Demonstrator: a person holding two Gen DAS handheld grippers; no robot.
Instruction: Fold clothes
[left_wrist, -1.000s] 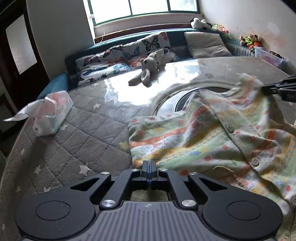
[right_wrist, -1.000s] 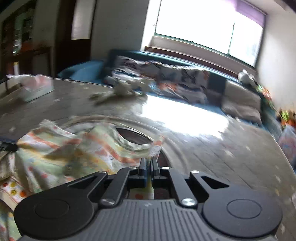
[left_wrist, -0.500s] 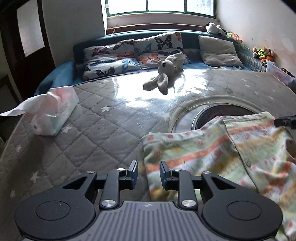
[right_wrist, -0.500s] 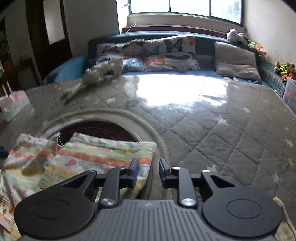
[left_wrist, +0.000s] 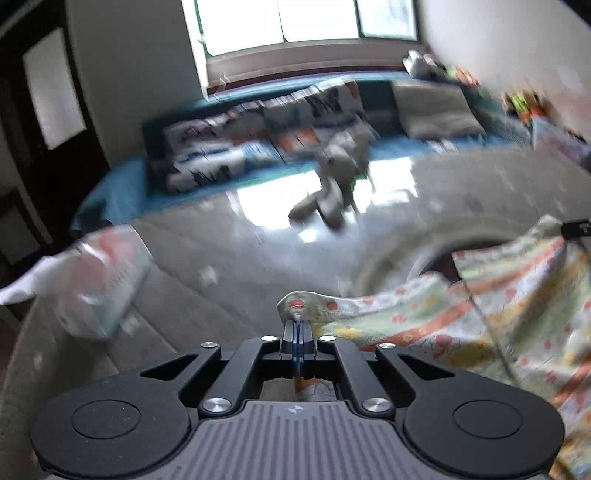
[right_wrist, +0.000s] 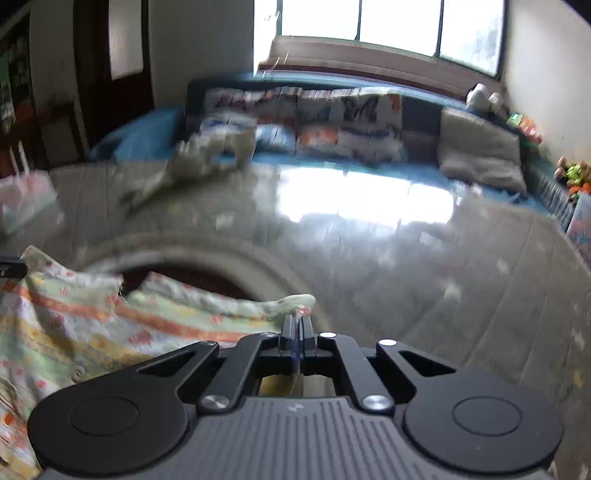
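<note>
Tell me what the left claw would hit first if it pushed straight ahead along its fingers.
Beyond the pinched corner of the colourful patterned garment, the left claw would probably meet the grey quilted cover; blur leaves depth unclear.

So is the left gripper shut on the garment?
Shut: the left gripper pinches a corner of the garment between closed fingers.

Garment (left_wrist: 461, 314) on quilted table (left_wrist: 229, 251), tissue pack (left_wrist: 99, 280) left, plush toy (left_wrist: 332, 184) behind.
</note>
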